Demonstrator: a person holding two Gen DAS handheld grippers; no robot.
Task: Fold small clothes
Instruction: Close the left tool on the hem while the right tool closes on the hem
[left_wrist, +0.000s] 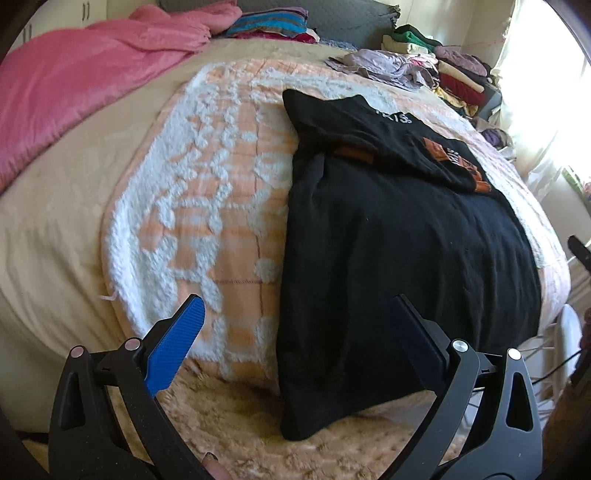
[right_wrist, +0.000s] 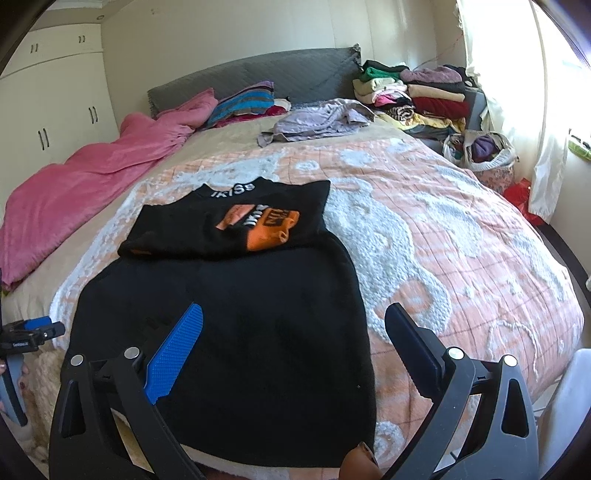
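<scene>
Partly folded, black garment (right_wrist: 236, 295) lies flat on bedspread (right_wrist: 443, 229).

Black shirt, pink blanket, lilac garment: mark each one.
Black shirt (right_wrist: 240, 332): right wrist view, plain lower body.
Pink blanket (right_wrist: 92, 177): right wrist view, middle of spread part.
Lilac garment (right_wrist: 317, 120): right wrist view, centre of crumpled heap.

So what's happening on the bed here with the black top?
A person is folding a black top laid on the patterned bedspread, one handheld gripper per hand. Its upper part is already folded down, orange print showing. Both the left gripper and right gripper hover open near its bottom edge, gripping nothing.
</scene>
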